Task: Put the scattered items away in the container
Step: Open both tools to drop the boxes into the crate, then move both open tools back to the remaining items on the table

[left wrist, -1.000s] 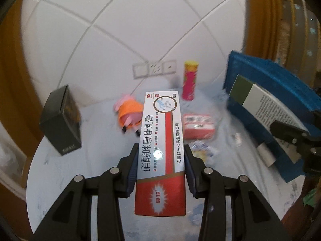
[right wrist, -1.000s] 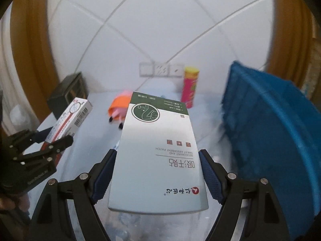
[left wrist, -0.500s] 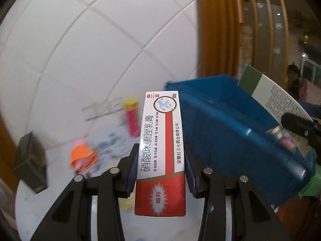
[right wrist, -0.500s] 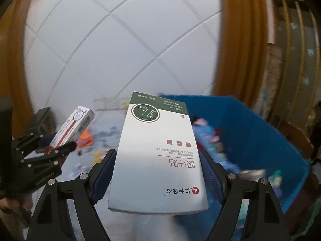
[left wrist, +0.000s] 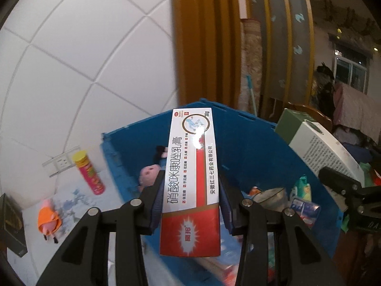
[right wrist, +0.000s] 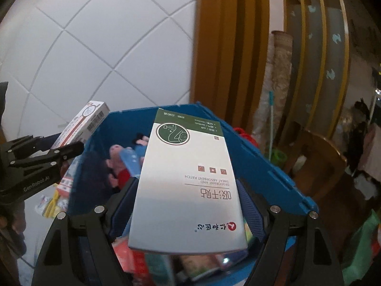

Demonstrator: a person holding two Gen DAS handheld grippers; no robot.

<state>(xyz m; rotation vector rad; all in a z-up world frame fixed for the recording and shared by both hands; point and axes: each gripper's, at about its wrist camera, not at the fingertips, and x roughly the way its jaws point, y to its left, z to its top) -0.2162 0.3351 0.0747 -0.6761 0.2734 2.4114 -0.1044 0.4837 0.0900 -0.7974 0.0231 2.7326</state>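
Blue plastic makes up the bin [left wrist: 259, 143], the biggest thing in sight, with ribbed walls and an open top; its near rim is cut off by the bottom of both views. Jumbled inside it lie a pink pig toy [left wrist: 148, 175], a metal bowl [left wrist: 271, 196] and several packets too blurred to name.

Above the bin, the right gripper [right wrist: 188, 200] is clamped on a grey-white patch box [right wrist: 190, 186] with a green band, printed "DEODORANT AND SWEAT ABSORBENT PATCH" beside Chinese characters; the box hides much of the bin's contents behind it.

Also over the bin, toward its left wall, the left gripper [left wrist: 189, 197] is pinched tight on a long white and red ointment box [left wrist: 190, 183] with Chinese lettering and a glare spot that washes out part of the print. "GenRobot.AI" can be read on the left gripper's body in the right wrist view.

Left of the bin on the table [left wrist: 71, 205] stand a pink tube with a yellow cap [left wrist: 88, 172] and an orange toy [left wrist: 47, 220]; a dark box [left wrist: 10, 224] is cut by the frame edge.
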